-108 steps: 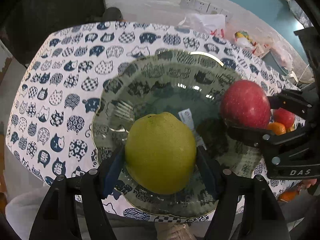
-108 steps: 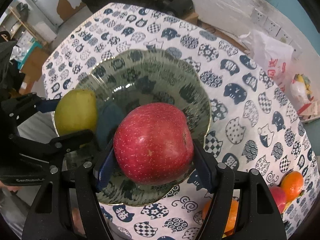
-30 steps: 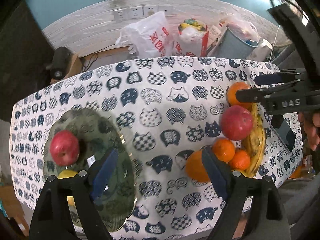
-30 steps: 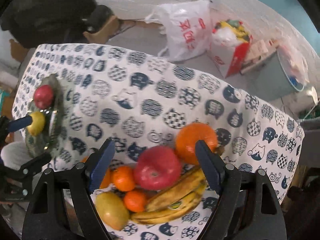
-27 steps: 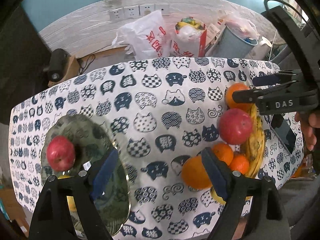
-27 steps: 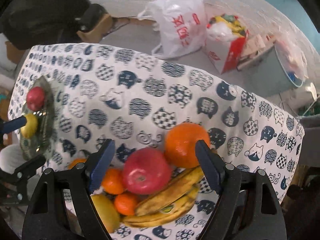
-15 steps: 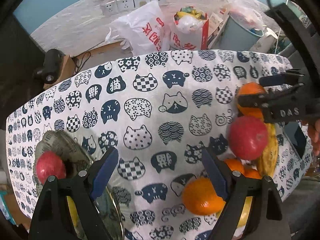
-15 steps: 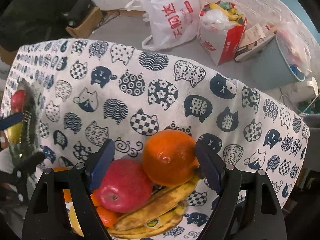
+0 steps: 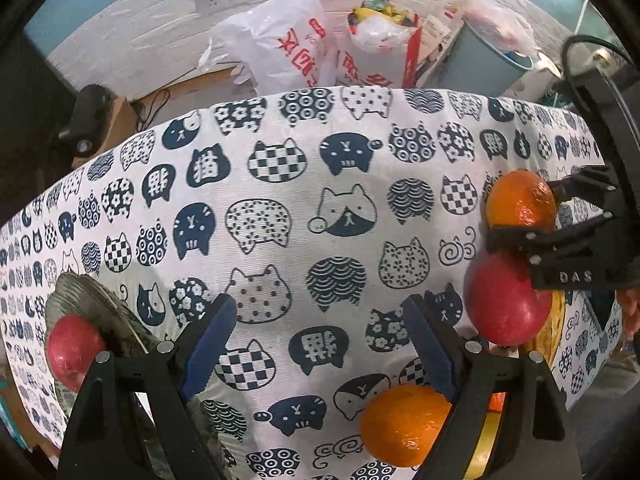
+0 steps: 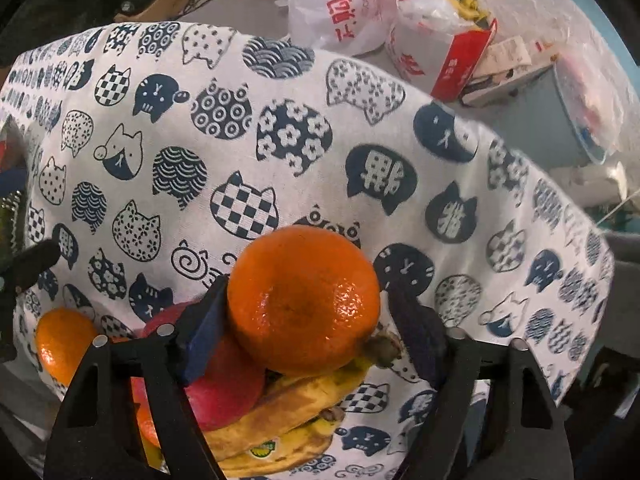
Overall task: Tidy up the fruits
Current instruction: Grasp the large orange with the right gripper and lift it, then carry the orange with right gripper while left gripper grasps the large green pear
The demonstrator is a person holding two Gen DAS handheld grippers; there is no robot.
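On the cat-print tablecloth, my right gripper (image 10: 308,320) is open with its jaws on either side of a large orange (image 10: 303,299), also seen in the left wrist view (image 9: 520,203). That orange lies by a red apple (image 10: 224,384) and bananas (image 10: 280,420). My left gripper (image 9: 320,344) is open and empty above the cloth; a second orange (image 9: 404,424) lies just inside its right finger. The glass plate (image 9: 96,304) at the left holds a red apple (image 9: 72,350).
More small oranges (image 10: 62,344) lie in the fruit pile at the table's right. Beyond the table's far edge are a white plastic bag (image 9: 292,48), a red-and-white bag (image 10: 436,48) and a grey bin (image 9: 492,52) on the floor.
Both grippers left the plate, where the apple and the yellow fruit were released, and moved right to the fruit pile. The right gripper has closed in around the large orange.
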